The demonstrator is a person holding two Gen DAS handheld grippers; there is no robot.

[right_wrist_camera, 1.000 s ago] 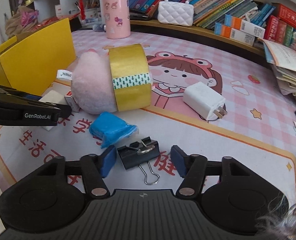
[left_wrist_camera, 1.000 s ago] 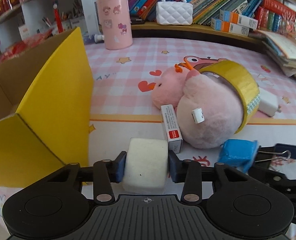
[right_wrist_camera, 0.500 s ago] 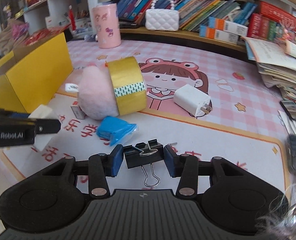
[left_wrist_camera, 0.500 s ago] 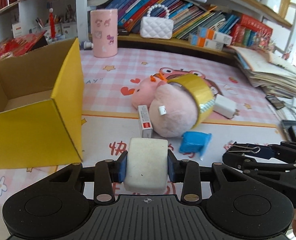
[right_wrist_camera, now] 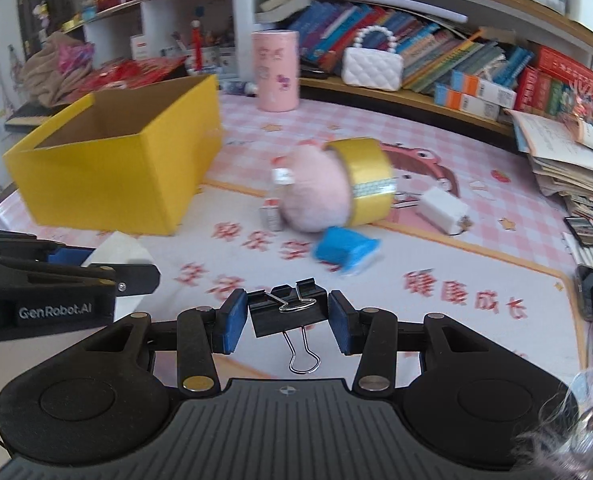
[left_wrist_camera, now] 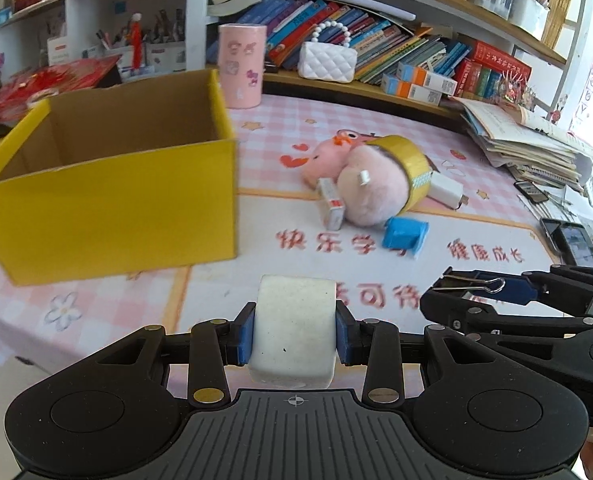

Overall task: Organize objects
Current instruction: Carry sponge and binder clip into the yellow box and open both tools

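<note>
Left gripper (left_wrist_camera: 294, 334) clamped on a white foam block (left_wrist_camera: 292, 332), blue pads pressed to both its sides, held above the near edge of the printed pink mat (left_wrist_camera: 376, 128). Right gripper (right_wrist_camera: 288, 318) closed on a black binder clip (right_wrist_camera: 286, 312), wire handle hanging toward the camera.

Open yellow box (left_wrist_camera: 108, 204) standing far left, nothing showing inside. Right of it, a heap on the mat: pink plush toy (left_wrist_camera: 368, 184) with a roll of yellow tape (left_wrist_camera: 406, 160) against it, a small red-and-white carton (left_wrist_camera: 330, 204) touching its left side, a white charger (left_wrist_camera: 446, 192) just behind, a blue packet (left_wrist_camera: 404, 234) just in front. Pink cylinder (left_wrist_camera: 241, 66) and white quilted purse (left_wrist_camera: 327, 62) far back by the bookshelf. No clutter between the grippers and the box.

Compared with a second earlier: clip then lying on the mat between spread jaws, now gripped and lifted; block gripped then as now; both grippers higher and farther from the heap, box opening now visible.
</note>
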